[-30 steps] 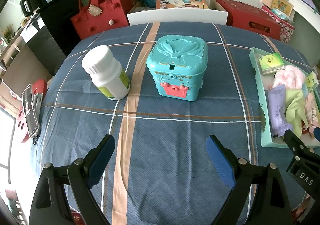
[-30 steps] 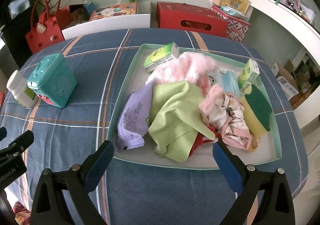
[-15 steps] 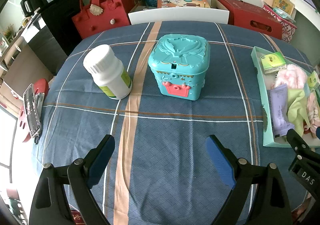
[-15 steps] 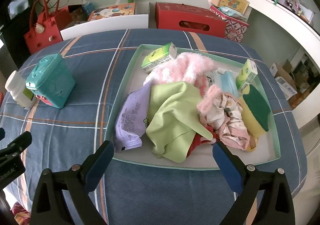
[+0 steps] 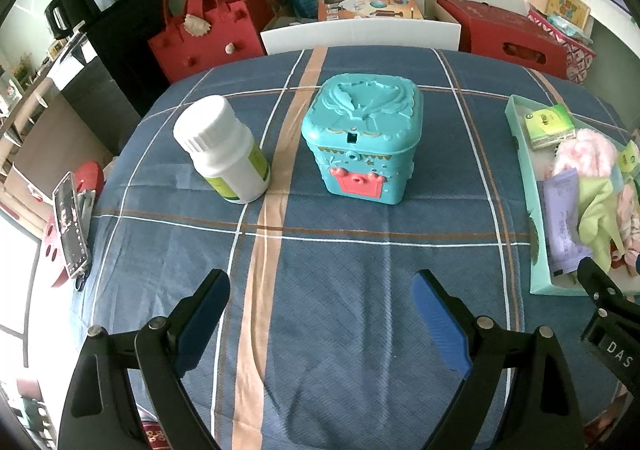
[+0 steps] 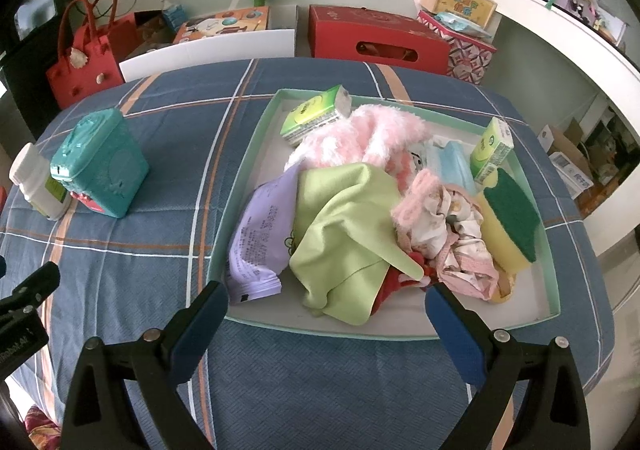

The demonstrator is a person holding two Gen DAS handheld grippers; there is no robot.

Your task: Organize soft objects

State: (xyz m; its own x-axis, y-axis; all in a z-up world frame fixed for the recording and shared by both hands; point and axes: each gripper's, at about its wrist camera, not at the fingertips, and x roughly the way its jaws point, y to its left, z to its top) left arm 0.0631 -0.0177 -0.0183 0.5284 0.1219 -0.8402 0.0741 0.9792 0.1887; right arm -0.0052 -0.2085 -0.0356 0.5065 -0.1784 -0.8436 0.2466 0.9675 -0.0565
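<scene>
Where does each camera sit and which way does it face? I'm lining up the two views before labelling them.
Left wrist: sits on the left gripper, above the near table edge, facing the teal box and white bottle; its open fingers and part of the right gripper show.
Right wrist: sits on the right gripper, facing the tray of soft items; its open fingers show.
Shared: teal box, white bottle, tray, red handbag.

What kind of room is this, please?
Probably a lived-in home room, perhaps a dining or storage corner: a plaid tablecloth covers the table, a red handbag and gift boxes stand behind it.
</scene>
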